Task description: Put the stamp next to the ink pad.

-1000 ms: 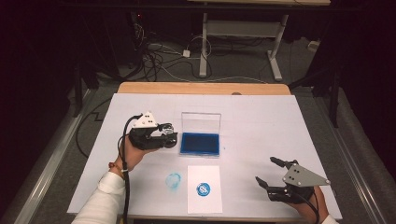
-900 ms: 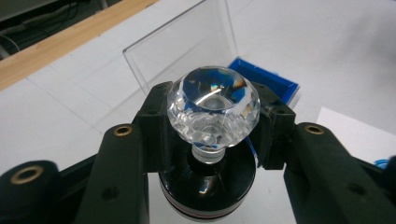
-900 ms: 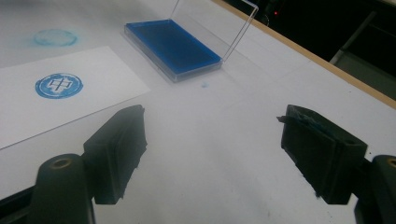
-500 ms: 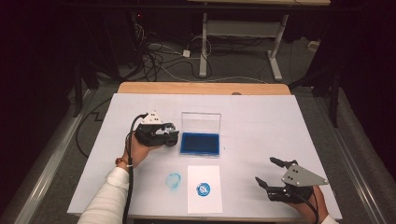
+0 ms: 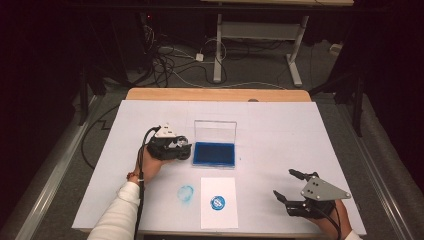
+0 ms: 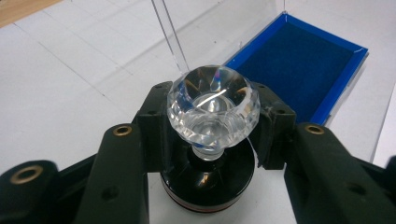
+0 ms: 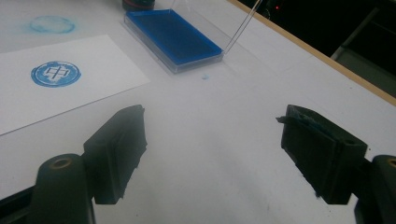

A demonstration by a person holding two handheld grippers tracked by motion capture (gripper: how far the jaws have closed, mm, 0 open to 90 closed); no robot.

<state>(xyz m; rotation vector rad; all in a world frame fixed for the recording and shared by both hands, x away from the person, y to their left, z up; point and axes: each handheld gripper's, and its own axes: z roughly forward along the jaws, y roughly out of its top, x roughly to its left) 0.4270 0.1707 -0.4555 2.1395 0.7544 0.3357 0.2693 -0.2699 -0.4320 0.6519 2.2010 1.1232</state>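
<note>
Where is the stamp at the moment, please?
The stamp is clamped in the left hand-held gripper, left of centre in the high view, just left of the ink pad.

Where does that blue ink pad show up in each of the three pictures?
High view: the ink pad sits mid-table, just right of the left gripper.
Left gripper view: upper right, beyond the clear-knobbed stamp held in the jaws.
Right gripper view: top, left of centre.
Shared landmark: the pad's upright clear lid, on its far side in the high view.
</note>
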